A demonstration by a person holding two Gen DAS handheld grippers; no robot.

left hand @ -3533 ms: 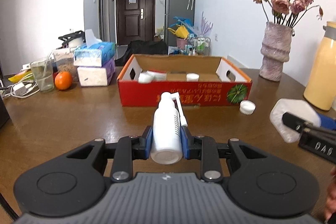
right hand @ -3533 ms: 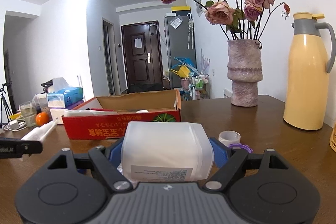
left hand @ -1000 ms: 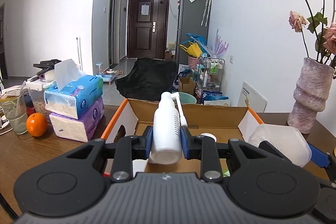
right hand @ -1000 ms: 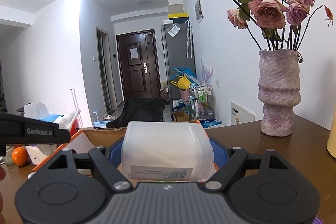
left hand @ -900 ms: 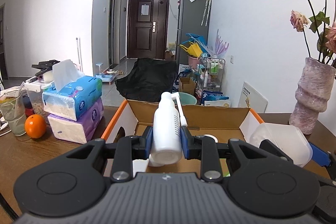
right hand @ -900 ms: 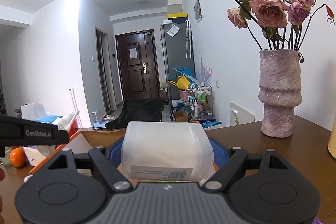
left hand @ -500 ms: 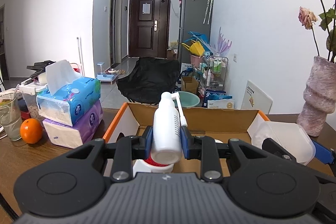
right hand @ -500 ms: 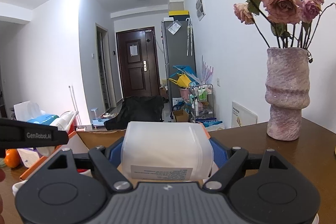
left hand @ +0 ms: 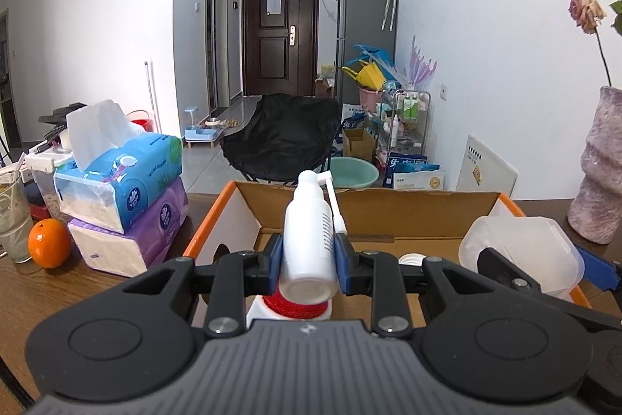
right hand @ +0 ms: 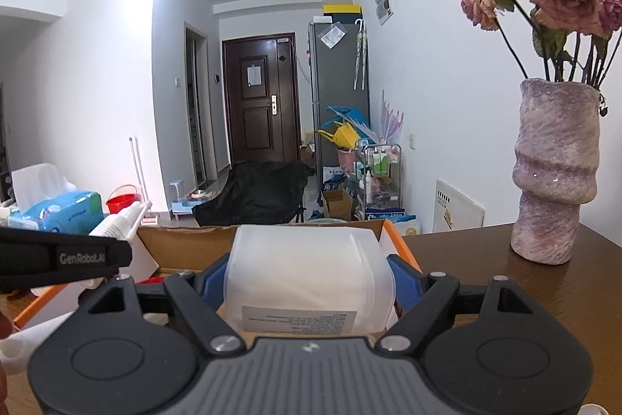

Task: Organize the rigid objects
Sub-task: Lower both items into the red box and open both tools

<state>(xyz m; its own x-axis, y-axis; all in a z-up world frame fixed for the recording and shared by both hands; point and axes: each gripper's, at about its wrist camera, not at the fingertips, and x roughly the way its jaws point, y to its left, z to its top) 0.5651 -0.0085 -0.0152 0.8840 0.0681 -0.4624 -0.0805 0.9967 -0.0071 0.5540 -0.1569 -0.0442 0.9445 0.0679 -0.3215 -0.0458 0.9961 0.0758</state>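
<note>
Fingers [left hand: 276, 261] still pinching the spray bottle [left hand: 308, 240] and jar [right hand: 309, 282], now over the box [left hand: 388, 216].

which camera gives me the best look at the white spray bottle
The left wrist view. The spray bottle sits dead centre there, clamped between the left gripper fingers, base toward the camera, nozzle pointing away. The right wrist view catches only its upper part at the left edge, behind the other gripper's black arm.

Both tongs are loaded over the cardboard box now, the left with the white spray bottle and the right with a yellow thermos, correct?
Not quite. The right tongs grip a translucent white plastic container, not a thermos, as the right wrist view shows. The left tongs do hold the white spray bottle over the cardboard box.
</note>
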